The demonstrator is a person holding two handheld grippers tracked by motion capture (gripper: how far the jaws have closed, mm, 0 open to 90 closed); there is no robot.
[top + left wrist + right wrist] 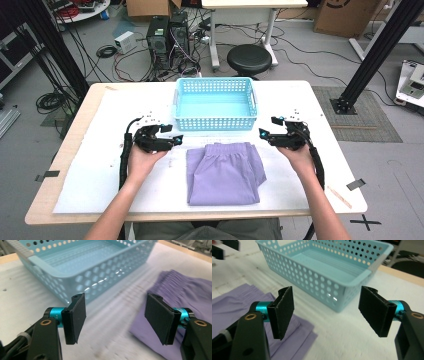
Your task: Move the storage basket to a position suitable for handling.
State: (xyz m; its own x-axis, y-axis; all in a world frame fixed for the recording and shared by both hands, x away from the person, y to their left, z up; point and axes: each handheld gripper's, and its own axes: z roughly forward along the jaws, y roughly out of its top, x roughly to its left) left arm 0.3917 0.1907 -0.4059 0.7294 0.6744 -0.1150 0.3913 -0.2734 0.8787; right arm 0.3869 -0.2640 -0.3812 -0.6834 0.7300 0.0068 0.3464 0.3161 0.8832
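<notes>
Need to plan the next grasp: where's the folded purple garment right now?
In the high view the folded purple garment lies flat on the table, just on the person's side of the blue basket, between the left gripper and right gripper.

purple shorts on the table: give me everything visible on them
The purple shorts are a light lilac garment of soft, thin-looking cloth with a gathered elastic waistband at the far edge. They lie folded into a rough rectangle, flat on the white table cover, just in front of the light blue basket and apart from it. Nothing touches them: both grippers are off to the sides.
</notes>
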